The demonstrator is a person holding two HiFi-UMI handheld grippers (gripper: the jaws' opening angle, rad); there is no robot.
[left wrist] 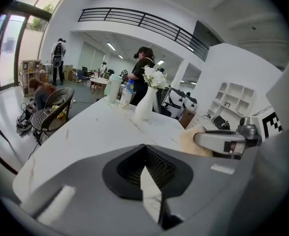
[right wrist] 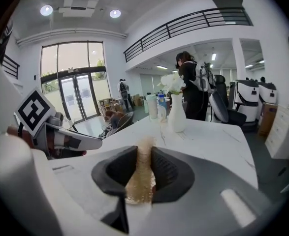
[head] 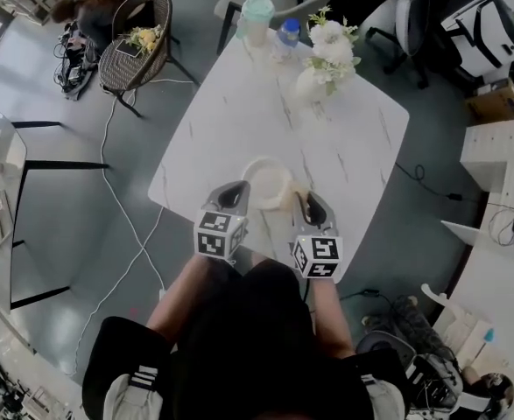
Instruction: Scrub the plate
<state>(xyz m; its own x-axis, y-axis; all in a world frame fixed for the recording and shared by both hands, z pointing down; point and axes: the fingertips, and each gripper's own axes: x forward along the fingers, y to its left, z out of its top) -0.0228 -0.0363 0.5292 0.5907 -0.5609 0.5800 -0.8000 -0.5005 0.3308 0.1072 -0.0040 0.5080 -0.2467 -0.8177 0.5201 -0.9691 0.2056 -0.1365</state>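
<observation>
A white plate (head: 267, 180) hangs over the near edge of the white marble table (head: 344, 147). My left gripper (head: 236, 192) is shut on the plate's left rim, which shows as a thin white sliver (left wrist: 149, 187) between the jaws in the left gripper view. At the plate's right side, my right gripper (head: 309, 202) is shut on a tan scrub sponge (right wrist: 141, 177). The sponge (head: 294, 194) rests against the plate's right edge. Each gripper view shows the other gripper alongside: the right gripper (left wrist: 222, 142) with its sponge, and the left gripper (right wrist: 60, 137).
A white vase of white flowers (head: 320, 62), a green-lidded cup (head: 257, 17) and a blue-capped bottle (head: 289, 31) stand at the table's far end. A wicker chair (head: 134, 38) sits at the far left, with cables on the floor. People stand in the room beyond.
</observation>
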